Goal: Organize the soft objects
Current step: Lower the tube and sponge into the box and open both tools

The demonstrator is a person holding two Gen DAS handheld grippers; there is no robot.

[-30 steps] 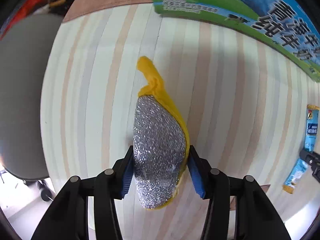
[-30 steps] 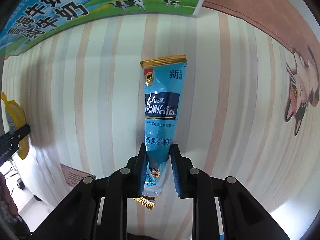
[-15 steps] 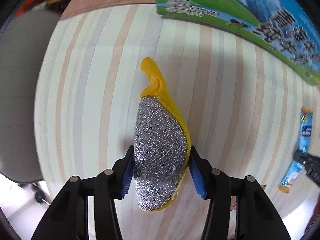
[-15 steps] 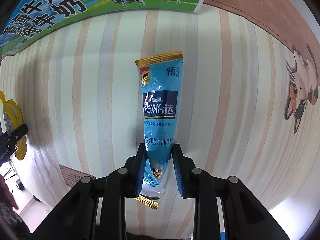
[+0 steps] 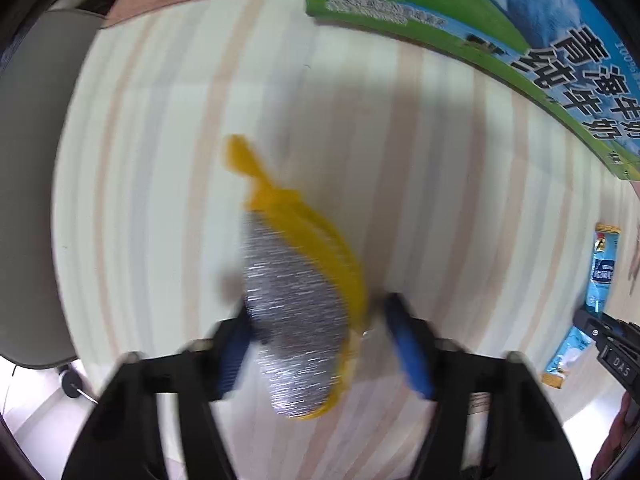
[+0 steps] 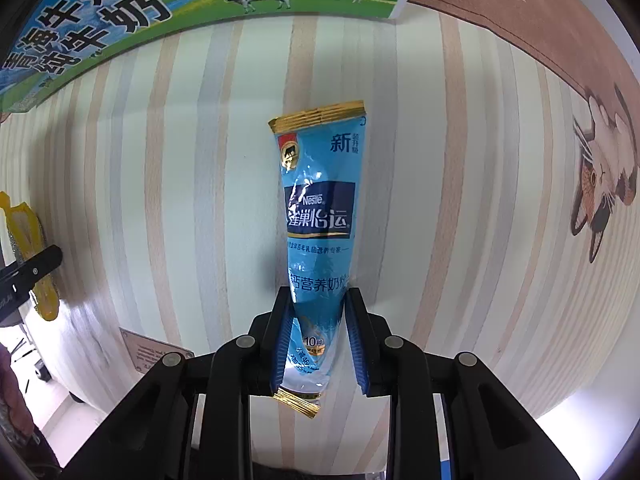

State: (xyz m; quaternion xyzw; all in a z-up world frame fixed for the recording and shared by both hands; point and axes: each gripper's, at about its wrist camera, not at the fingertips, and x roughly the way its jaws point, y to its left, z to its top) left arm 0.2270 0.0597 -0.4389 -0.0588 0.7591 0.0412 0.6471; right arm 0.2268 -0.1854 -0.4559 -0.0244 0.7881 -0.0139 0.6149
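Note:
A yellow sponge with a silver scouring face (image 5: pixel 298 300) lies between the blue pads of my left gripper (image 5: pixel 320 344). The jaws stand wider than the sponge, with a gap on the right side; the view is motion-blurred. The sponge also shows at the left edge of the right wrist view (image 6: pixel 28 248). My right gripper (image 6: pixel 320 344) is shut on the lower end of a blue Nestle milk-powder sachet (image 6: pixel 318 216), which points away over the striped tabletop (image 6: pixel 180 160). The sachet shows too in the left wrist view (image 5: pixel 600 276).
A green and blue milk carton box (image 6: pixel 120 4) lies along the far side of the table, also in the left wrist view (image 5: pixel 500 28). A cat picture (image 6: pixel 604 184) is at the right. A grey chair (image 5: pixel 28 200) stands left of the table. A small label plate (image 6: pixel 154 354) is at the near edge.
My left gripper's jaws have spread apart from the sponge, which they squeezed before. The right gripper still holds the sachet, shifted slightly.

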